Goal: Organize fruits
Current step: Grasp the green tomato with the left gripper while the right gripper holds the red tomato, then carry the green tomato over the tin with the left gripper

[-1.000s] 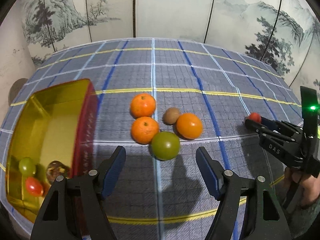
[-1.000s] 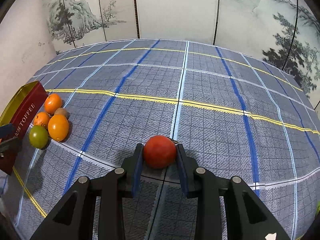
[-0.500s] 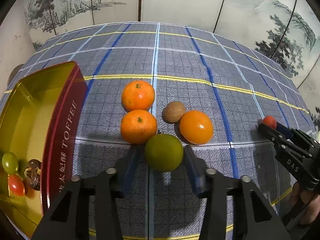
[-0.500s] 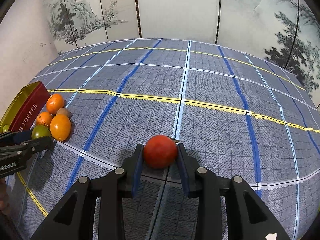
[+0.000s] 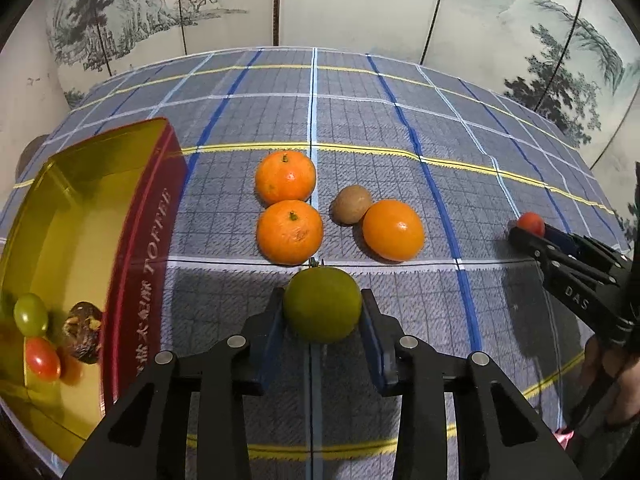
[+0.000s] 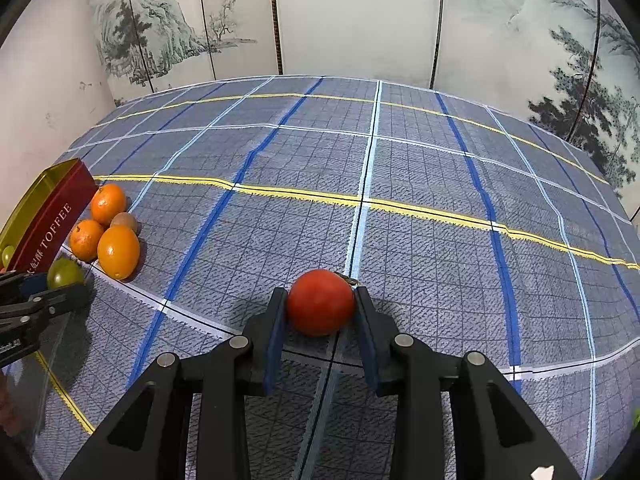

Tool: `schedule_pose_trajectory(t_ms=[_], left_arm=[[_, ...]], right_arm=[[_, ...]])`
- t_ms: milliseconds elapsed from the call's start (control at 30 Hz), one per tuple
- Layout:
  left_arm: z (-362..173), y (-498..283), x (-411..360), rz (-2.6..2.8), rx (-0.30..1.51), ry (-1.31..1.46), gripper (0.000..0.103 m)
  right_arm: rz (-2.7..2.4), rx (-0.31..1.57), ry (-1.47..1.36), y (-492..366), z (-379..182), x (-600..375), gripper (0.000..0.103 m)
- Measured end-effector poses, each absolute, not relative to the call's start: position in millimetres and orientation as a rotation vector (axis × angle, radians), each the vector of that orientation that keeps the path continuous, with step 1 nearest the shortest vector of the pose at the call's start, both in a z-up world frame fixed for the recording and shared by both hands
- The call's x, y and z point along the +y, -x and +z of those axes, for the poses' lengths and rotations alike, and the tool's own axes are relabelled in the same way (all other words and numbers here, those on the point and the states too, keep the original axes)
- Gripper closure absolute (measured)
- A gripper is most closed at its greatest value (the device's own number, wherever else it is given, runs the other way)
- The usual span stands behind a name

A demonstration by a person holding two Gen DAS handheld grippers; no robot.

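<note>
My left gripper (image 5: 322, 310) is shut on a green citrus fruit (image 5: 322, 304) on the checked cloth. Just beyond it lie two mandarins (image 5: 289, 231), a smooth orange (image 5: 393, 229) and a brown kiwi (image 5: 352, 204). My right gripper (image 6: 321, 305) is shut on a red tomato (image 6: 321, 302); it shows at the right of the left wrist view (image 5: 530, 227). In the right wrist view the left gripper (image 6: 48, 294) holds the green fruit (image 6: 64, 273) at the far left.
A red and gold toffee tin (image 5: 136, 240) stands open at the left, holding a green grape tomato (image 5: 30, 314), a red one (image 5: 42, 358) and a dark brown fruit (image 5: 84, 332). A painted folding screen (image 6: 352, 16) rings the table's far edge.
My left gripper moved forward and closed around the green fruit. The right gripper has stayed shut on the tomato, nearly still.
</note>
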State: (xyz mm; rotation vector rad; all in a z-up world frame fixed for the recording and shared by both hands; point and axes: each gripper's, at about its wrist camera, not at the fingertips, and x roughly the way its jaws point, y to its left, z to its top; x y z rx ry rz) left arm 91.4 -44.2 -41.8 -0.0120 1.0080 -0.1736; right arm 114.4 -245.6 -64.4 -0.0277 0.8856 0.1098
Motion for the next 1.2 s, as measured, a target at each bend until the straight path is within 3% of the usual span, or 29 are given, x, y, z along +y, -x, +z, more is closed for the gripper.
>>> schedule_pose_trajectory(t_ms=[1200], left_arm=[[33.3, -73.2, 12.8, -0.130, 0.868, 0.045, 0.066]], right_arm=[[0.096, 0.886, 0.054, -113.6, -64.6, -241.4, 0.072]])
